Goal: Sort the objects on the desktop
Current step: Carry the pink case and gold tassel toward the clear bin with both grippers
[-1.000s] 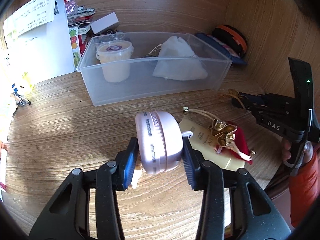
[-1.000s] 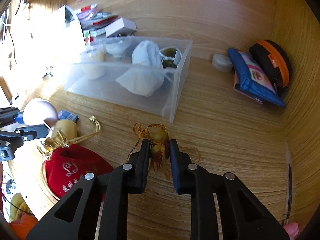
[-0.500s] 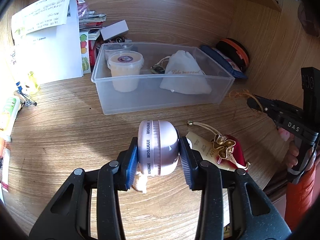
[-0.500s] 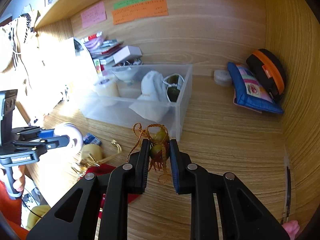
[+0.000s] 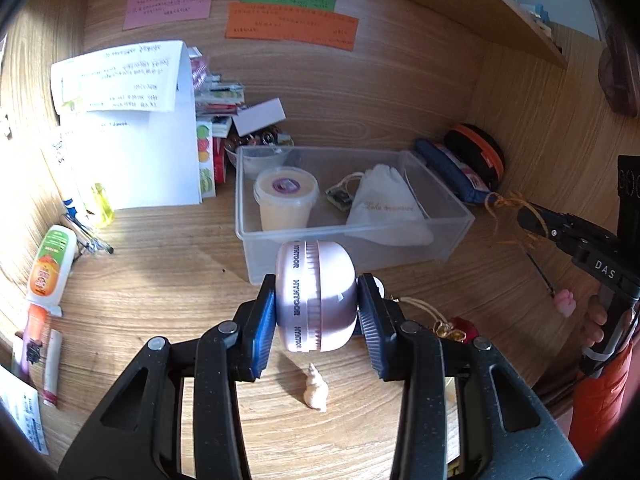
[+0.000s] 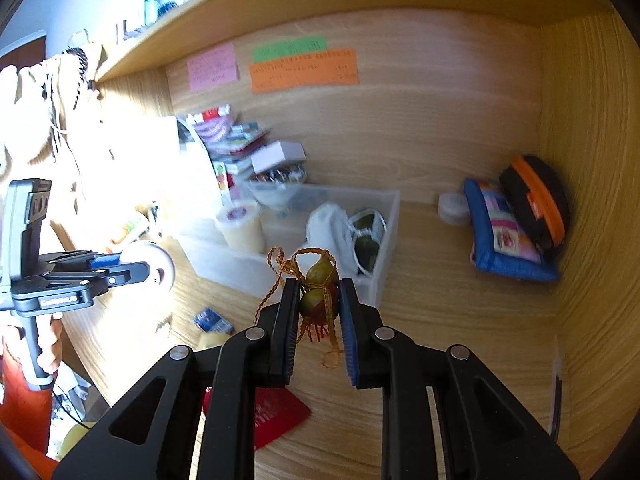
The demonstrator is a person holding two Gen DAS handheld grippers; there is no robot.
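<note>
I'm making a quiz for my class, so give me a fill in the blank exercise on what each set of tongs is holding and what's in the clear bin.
1. The left tongs are shut on a pink round ____.
2. The right tongs grip a charm tied with ____ cord.
3. In the clear bin, the lidded cup stands ____ of the white pouch.

Missing words: case; orange; left

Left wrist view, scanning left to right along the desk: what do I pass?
Orange-labelled tube → white folded paper → lidded cream tub in the clear bin → white drawstring pouch → blue pouch → right gripper holding a tasselled charm.
</note>
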